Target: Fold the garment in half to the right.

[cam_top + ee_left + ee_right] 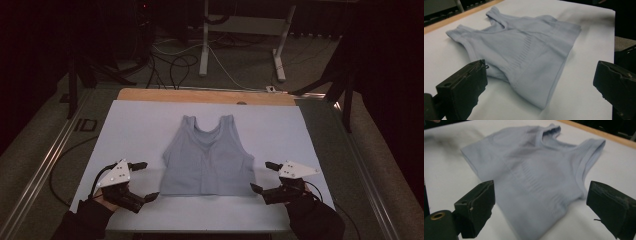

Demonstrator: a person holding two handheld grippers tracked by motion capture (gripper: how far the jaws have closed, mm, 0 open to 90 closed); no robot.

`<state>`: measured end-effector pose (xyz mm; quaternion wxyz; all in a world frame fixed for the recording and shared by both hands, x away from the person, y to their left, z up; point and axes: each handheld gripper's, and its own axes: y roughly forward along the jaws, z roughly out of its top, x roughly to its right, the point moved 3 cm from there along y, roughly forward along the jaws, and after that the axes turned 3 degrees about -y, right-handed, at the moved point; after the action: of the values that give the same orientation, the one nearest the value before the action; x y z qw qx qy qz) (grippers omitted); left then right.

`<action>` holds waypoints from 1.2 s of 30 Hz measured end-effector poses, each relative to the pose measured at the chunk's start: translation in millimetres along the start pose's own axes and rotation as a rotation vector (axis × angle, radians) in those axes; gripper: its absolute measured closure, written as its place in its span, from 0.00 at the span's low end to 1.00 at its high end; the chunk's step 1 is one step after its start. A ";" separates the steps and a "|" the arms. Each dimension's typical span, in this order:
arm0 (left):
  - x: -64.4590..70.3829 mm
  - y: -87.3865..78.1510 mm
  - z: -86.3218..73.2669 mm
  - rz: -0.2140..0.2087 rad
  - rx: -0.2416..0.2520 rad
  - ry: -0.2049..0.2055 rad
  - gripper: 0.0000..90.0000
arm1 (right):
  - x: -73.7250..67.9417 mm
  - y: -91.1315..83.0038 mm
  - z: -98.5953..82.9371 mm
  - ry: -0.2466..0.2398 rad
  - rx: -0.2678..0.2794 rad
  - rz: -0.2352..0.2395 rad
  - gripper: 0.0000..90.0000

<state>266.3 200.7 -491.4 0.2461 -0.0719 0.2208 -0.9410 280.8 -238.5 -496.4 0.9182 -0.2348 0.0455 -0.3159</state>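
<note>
One pale blue ribbed tank top (207, 157) lies flat on the white counter (135, 130), straps away from the person. It sits between the left gripper (145, 180) and right gripper (260, 176), both wide apart, empty, beside its hem corners.

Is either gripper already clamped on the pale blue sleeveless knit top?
No: the left gripper and right gripper flank the pale blue sleeveless knit top, jaws open.
</note>
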 end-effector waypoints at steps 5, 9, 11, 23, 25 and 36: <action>0.4 -2.0 9.9 0.000 -0.010 0.002 0.01 | 8.6 6.0 26.9 -0.033 0.014 0.003 0.09; 1.6 -3.1 17.9 -0.028 0.005 0.005 0.01 | 16.4 11.0 47.6 -0.035 0.036 0.004 0.09; 3.1 -2.5 21.1 -0.029 -0.002 0.011 0.01 | 20.8 15.0 56.9 -0.030 0.037 -0.006 0.09; 7.8 8.6 36.7 -0.036 -0.035 0.027 0.01 | 32.4 54.3 100.0 -0.089 0.040 0.022 0.10; 7.5 9.5 37.5 -0.030 -0.037 0.027 0.01 | 33.7 61.4 105.9 -0.091 0.041 0.033 0.10; 9.7 16.9 46.5 0.020 -0.052 -0.009 0.01 | 28.6 97.7 138.0 -0.120 0.040 0.061 0.10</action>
<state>276.6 165.0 -457.4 0.2547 -0.0800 0.2448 -0.9321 390.2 -132.7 -417.3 0.9330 -0.2333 -0.0087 -0.2740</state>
